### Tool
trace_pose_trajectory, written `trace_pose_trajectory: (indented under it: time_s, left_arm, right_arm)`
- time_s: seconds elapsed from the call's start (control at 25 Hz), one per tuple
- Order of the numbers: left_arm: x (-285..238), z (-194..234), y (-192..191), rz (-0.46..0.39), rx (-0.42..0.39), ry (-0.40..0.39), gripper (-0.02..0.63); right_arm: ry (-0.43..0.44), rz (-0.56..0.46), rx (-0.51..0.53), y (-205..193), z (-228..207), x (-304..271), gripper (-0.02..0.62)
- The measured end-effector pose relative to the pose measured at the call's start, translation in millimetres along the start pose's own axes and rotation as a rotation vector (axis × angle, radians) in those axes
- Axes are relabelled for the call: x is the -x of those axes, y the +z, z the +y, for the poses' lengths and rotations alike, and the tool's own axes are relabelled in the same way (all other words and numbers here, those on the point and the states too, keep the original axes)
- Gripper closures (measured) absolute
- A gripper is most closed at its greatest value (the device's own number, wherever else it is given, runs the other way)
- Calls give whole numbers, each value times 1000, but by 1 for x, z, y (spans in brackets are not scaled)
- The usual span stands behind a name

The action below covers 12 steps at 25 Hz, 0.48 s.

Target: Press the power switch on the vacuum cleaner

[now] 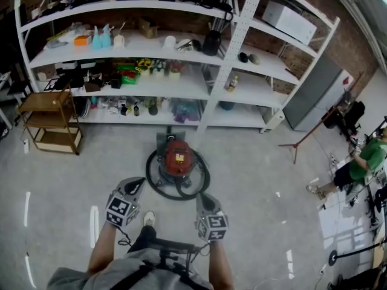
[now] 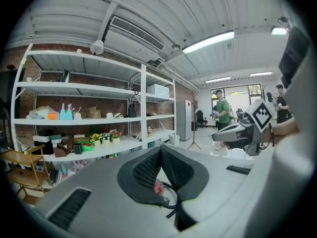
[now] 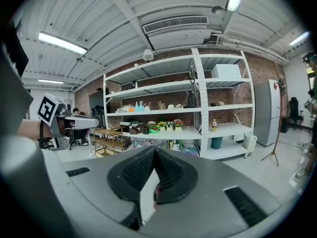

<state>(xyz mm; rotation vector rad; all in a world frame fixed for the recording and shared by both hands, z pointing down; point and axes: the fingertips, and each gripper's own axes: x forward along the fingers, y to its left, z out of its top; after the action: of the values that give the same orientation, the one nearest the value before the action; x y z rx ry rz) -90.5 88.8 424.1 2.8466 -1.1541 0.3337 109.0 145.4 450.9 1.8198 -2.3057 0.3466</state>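
We're just lining up here, left gripper and right gripper both clenched empty, red vacuum on the floor ahead, so next we'd reach down to power it on.
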Motion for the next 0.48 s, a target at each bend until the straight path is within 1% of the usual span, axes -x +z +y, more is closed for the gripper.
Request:
trace_pose_trajectory:
  time_s: [0.2,0.48]
  left_arm:
    - [-34,46,4,8,11,-6,598]
    - [-88,108,4,33,34,-22,600]
  right_arm:
    - [11,11,10,17,-2,-55,583]
    - [-6,48,-10,32,-16,-131,583]
